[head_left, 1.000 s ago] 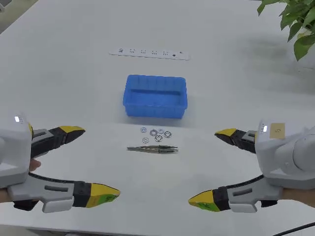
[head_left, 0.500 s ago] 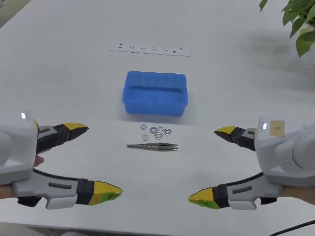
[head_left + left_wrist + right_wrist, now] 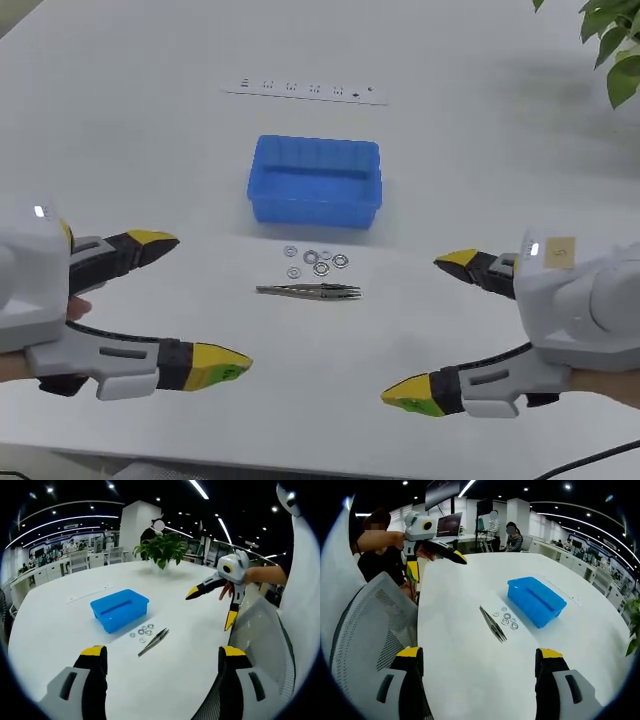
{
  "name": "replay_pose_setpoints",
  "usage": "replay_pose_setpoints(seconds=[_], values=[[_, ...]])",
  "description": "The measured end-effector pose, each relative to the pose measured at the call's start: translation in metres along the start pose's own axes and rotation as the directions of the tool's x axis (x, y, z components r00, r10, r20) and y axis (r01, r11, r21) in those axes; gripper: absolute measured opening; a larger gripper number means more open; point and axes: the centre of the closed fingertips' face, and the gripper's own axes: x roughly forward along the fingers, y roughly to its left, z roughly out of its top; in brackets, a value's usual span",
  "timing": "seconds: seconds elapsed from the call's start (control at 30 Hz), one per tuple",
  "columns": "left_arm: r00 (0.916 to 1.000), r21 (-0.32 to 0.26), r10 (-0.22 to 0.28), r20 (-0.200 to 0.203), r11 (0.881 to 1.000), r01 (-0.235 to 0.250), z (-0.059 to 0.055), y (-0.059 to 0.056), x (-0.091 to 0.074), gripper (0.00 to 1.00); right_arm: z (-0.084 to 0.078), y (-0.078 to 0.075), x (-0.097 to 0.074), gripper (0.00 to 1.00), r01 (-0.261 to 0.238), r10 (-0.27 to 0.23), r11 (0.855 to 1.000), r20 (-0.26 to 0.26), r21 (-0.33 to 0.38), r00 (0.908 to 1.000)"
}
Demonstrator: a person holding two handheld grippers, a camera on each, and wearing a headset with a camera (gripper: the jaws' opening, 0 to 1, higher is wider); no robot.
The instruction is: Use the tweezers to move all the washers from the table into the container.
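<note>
Several small metal washers [image 3: 316, 261] lie in a loose cluster on the white table, just in front of the blue container [image 3: 315, 182]. Slim metal tweezers [image 3: 308, 290] lie flat right below the washers. My left gripper [image 3: 195, 300] hovers at the near left, jaws wide open and holding nothing. At the near right my right gripper [image 3: 432, 325] is open too, empty. In the left gripper view the washers [image 3: 142, 631], tweezers [image 3: 153, 641] and container [image 3: 120, 609] sit ahead. The right gripper view shows the tweezers [image 3: 493, 623], washers [image 3: 504, 617] and container [image 3: 536, 600].
A white power strip [image 3: 303, 90] lies beyond the container. A potted plant [image 3: 610, 45] stands at the far right corner. A mesh office chair [image 3: 367, 630] sits at the table's near edge. The table [image 3: 480, 180] stretches wide around the objects.
The head view has shifted so the table things sit slightly higher in the picture. Both grippers stay open in about the same places.
</note>
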Motion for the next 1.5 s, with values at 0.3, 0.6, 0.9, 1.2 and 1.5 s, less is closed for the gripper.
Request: replay_pose_setpoints(seconds=[0.3, 0.6, 0.9, 1.2, 1.5], values=[[0.9999, -0.02, -0.003, -0.016, 1.0, 0.003, -0.006, 0.006, 0.009, 0.96, -0.001, -0.003, 0.003, 0.93, 0.009, -0.009, 1.0, 0.001, 0.003, 1.0], [0.9991, -0.008, 0.014, -0.039, 1.0, -0.015, -0.012, 0.013, 0.011, 0.95, -0.002, -0.018, 0.0, 0.92, 0.046, -0.046, 0.999, 0.003, 0.012, 0.9989], [0.9998, -0.017, 0.01, -0.018, 1.0, -0.01, -0.007, 0.02, 0.015, 0.91, -0.004, -0.021, 0.002, 0.91, 0.052, -0.052, 0.998, -0.008, 0.018, 0.9986], [0.9996, -0.016, 0.021, -0.016, 1.0, -0.021, -0.008, 0.029, 0.035, 0.77, 0.001, -0.023, 0.012, 0.82, 0.03, -0.03, 0.999, -0.012, 0.021, 0.9995], [0.9984, 0.034, -0.014, -0.055, 0.999, 0.016, -0.014, 0.031, 0.057, 0.66, 0.005, -0.032, 0.031, 0.67, 0.01, -0.01, 1.0, -0.045, 0.006, 0.9989]])
